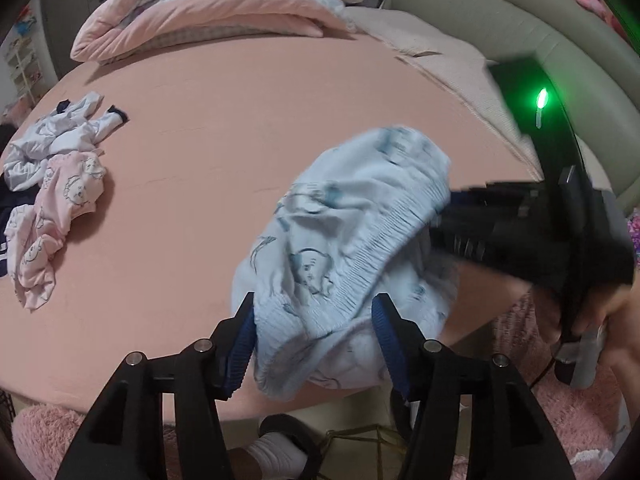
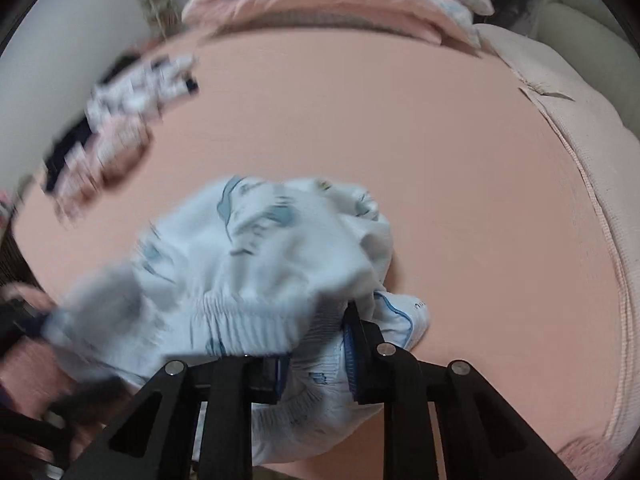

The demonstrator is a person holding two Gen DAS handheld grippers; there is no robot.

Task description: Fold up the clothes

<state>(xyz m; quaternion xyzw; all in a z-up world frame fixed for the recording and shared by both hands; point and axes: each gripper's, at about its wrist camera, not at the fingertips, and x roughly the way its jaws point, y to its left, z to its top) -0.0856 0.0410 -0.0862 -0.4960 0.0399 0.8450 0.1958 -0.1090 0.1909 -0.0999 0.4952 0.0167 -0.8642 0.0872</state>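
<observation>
A light blue printed garment with an elastic waistband (image 1: 344, 248) hangs bunched between both grippers above the pink bed (image 1: 248, 128). My left gripper (image 1: 314, 320) has its jaws wide apart with the cloth lying between the blue pads, not pinched. My right gripper (image 2: 318, 344) is closed on a fold of the same blue garment (image 2: 248, 264) near its waistband; it also shows in the left wrist view (image 1: 452, 220) holding the cloth's right side. The right wrist view is motion-blurred.
A pile of crumpled white and pink printed clothes (image 1: 56, 200) lies at the bed's left edge, seen blurred in the right wrist view (image 2: 120, 120). A folded pink quilt (image 1: 216, 8) lies at the far end. A grey headboard (image 1: 520, 24) runs along the right.
</observation>
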